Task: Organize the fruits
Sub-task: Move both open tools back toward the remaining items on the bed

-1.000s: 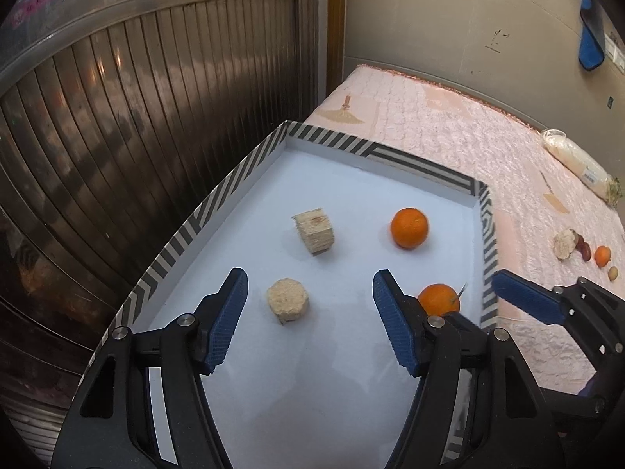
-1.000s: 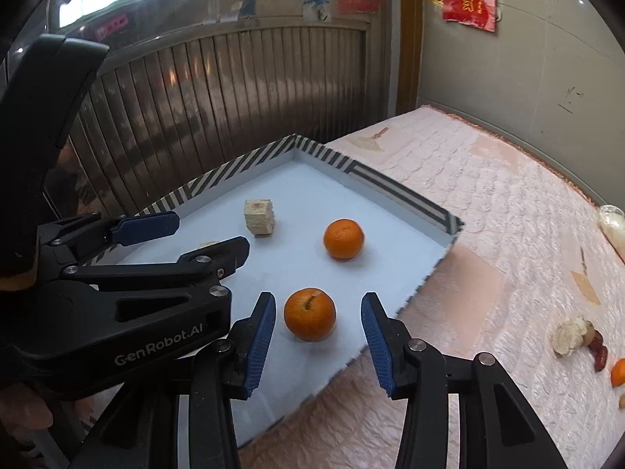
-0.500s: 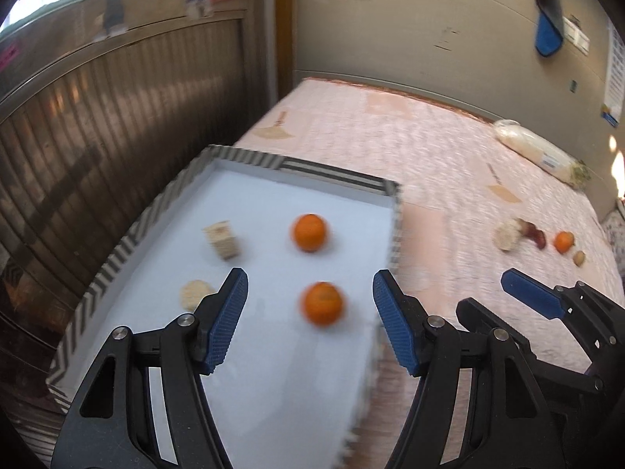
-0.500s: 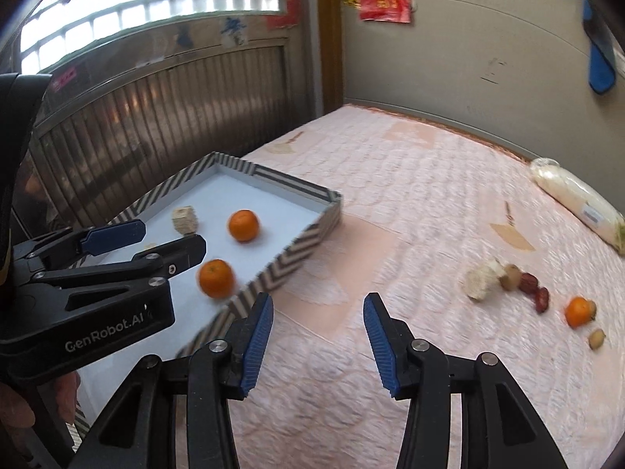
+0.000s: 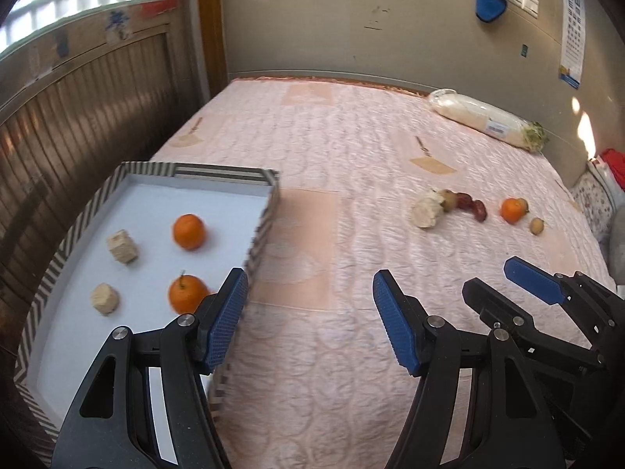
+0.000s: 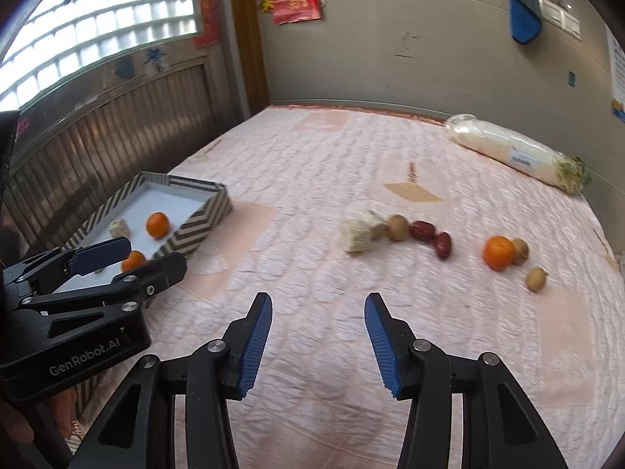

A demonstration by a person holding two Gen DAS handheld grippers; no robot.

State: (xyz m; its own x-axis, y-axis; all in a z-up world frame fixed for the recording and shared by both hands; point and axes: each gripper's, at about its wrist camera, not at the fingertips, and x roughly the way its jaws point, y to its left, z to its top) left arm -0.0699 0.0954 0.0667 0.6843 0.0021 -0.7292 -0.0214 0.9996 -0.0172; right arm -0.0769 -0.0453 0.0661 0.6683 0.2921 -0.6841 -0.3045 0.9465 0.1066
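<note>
A striped tray [image 5: 269, 211] [image 6: 195, 226] lies on the pink bed at the left and holds two oranges [image 5: 188, 231] [image 5: 186, 294] and two pale chunks [image 5: 122, 246] [image 5: 104, 298]. A third orange [image 6: 499, 252] [image 5: 512, 210] lies on the bedspread at the right, beside red dates [image 6: 422, 230], small brown fruits [image 6: 535, 278] and a pale chunk [image 6: 358, 235]. My left gripper [image 5: 310, 326] is open and empty over the tray's right edge. My right gripper [image 6: 318, 346] is open and empty over bare bedspread, short of the loose fruit.
A wrapped white roll [image 6: 515, 154] lies at the bed's far right by the wall. A ribbed metal panel [image 5: 78, 125] runs along the left of the tray. A blue cloth [image 6: 525, 8] hangs on the wall.
Both grippers have swung right, away from the tray toward the middle of the bed. The orange that lay between the right fingers stays in the tray. Both stay open.
</note>
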